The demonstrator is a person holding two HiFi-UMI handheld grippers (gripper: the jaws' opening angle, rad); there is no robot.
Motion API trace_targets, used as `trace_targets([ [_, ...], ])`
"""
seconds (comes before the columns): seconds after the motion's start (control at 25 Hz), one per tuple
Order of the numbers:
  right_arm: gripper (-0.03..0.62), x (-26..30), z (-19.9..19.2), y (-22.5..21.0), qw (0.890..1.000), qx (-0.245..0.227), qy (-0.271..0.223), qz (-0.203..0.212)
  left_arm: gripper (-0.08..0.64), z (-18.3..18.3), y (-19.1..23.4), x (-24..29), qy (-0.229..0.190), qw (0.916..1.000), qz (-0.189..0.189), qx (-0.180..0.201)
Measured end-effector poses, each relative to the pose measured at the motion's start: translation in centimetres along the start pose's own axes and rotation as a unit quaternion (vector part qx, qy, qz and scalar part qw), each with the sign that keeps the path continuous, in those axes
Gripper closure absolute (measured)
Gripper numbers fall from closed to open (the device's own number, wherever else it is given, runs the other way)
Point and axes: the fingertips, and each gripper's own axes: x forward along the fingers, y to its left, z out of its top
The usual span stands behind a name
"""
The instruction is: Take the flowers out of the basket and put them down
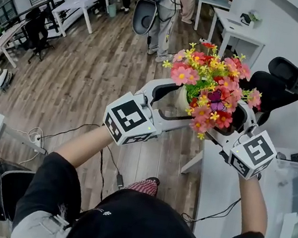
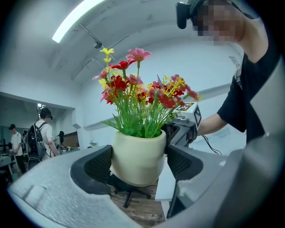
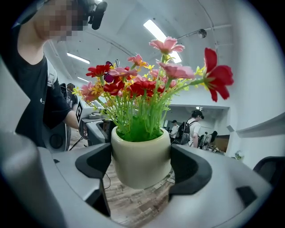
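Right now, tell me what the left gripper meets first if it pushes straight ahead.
The left gripper meets the cream flower pot, clamped between its jaws; just behind it the right gripper faces it, probably next, though depth is unclear.

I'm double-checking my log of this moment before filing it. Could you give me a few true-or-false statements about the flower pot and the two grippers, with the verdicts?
1. The left gripper and the right gripper are both closed on the cream flower pot. True.
2. The pot stands on a table. False: it is held in the air above the wooden floor.
3. Its flowers are all white. False: they are red, pink and yellow.
4. A purple butterfly sits among the flowers. True.
5. A basket surrounds the pot. False: no basket is in view.
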Motion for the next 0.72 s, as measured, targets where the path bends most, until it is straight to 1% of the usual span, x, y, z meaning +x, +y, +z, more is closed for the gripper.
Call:
trace_targets([
  [0.2, 0.170, 0.18, 0.40, 0.14, 1.000, 0.002, -0.013, 0.021, 0.164, 0.28, 0.01, -0.39, 0.008, 0.9997, 0.021, -0.004],
  [0.36, 0.170, 0.26, 0.14, 0.39, 1.000, 0.013, -0.013, 0.024, 0.164, 0.15, -0.14, -0.63, 0.010, 0.9997, 0.023, -0.002],
  [0.56, 0.170, 0.15, 0.12, 0.26, 1.000, 0.008, -0.005, 0.010, 0.164, 0.09, -0.09, -0.35, -0.003, 1.0000, 0.008, -0.004],
  [0.72, 0.170, 0.17, -0.48, -0.11, 1.000, 0.007, 0.006, -0.009, 0.164, -0.51, 0.12, 0.05, -0.008, 0.9999, -0.005, -0.003],
])
